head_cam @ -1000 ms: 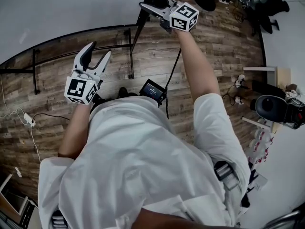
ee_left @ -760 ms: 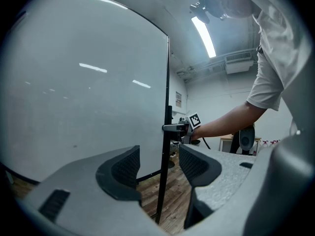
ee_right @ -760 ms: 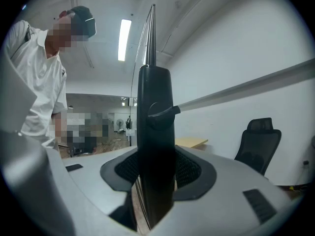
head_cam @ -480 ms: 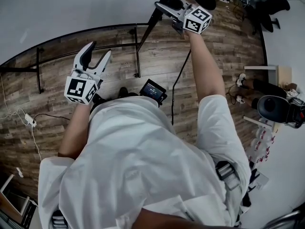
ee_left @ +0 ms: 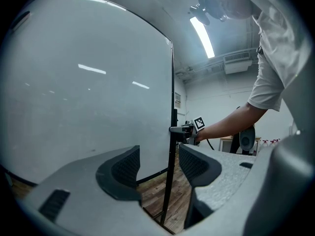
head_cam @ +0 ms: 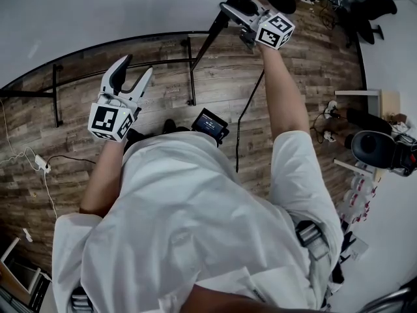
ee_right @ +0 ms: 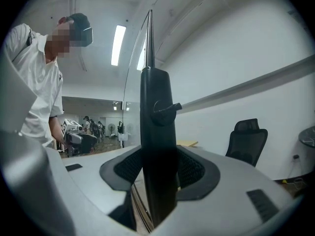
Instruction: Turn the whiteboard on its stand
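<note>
The whiteboard (head_cam: 98, 12) fills the head view's upper left, and its glossy face (ee_left: 88, 82) stands just ahead of my left gripper. The left gripper (head_cam: 135, 70) is open and empty, short of the board. My right gripper (head_cam: 238, 8) is at the board's right end, shut on its black side post (ee_right: 156, 132), which fills the gap between the pads. A locking knob (ee_right: 165, 107) sticks out of that post. The right jaws have just eased open slightly, with the post still between them. In the left gripper view the right gripper (ee_left: 184, 130) shows on the board's black edge (ee_left: 172, 132).
The stand's black tubes (head_cam: 190, 70) cross the wood floor under the board. A small screen device (head_cam: 208, 124) hangs at the person's chest, with a cable (head_cam: 244, 119) running down. A power strip (head_cam: 39, 163) lies left, a black office chair (ee_right: 246, 141) by the wall, and camera gear (head_cam: 374, 149) right.
My right gripper has moved right and further away with the board's post in it, and the board's edge and stand tubes have swung right with it. The left gripper has stayed put.
</note>
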Demonstrator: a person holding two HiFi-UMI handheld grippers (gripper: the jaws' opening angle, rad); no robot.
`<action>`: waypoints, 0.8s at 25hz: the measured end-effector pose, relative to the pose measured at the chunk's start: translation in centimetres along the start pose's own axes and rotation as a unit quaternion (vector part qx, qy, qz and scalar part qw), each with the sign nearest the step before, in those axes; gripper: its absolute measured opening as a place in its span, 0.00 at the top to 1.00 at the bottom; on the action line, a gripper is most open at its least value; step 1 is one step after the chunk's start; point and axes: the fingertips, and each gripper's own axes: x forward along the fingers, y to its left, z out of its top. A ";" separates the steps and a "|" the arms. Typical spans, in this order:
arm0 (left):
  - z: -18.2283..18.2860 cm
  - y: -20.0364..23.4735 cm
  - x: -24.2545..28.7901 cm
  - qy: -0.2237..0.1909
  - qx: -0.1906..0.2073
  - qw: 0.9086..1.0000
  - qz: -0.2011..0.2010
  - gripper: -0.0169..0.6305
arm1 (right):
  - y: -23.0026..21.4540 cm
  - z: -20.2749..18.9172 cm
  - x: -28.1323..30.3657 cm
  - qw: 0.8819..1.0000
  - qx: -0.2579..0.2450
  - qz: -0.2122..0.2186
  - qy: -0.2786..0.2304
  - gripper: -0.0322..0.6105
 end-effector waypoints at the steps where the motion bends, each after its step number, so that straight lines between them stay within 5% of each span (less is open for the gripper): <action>1: 0.0 0.1 -0.1 -0.001 0.000 1.000 0.000 0.58 | -0.1 0.0 0.0 1.000 0.002 -0.007 -0.001 0.65; 5: 0.1 0.4 -0.6 -0.004 -0.001 1.000 0.003 0.58 | -0.7 -1.0 -1.2 0.996 0.009 -0.088 -0.008 0.55; 11: 0.5 1.9 -1.7 -0.014 0.000 1.000 0.010 0.58 | 1.0 0.2 -6.3 0.971 -0.012 -0.232 -0.057 0.58; 20: 2.2 5.5 -4.7 -0.033 0.000 0.999 0.038 0.58 | 10.0 3.5 -6.2 0.943 -0.084 -0.317 -0.053 0.67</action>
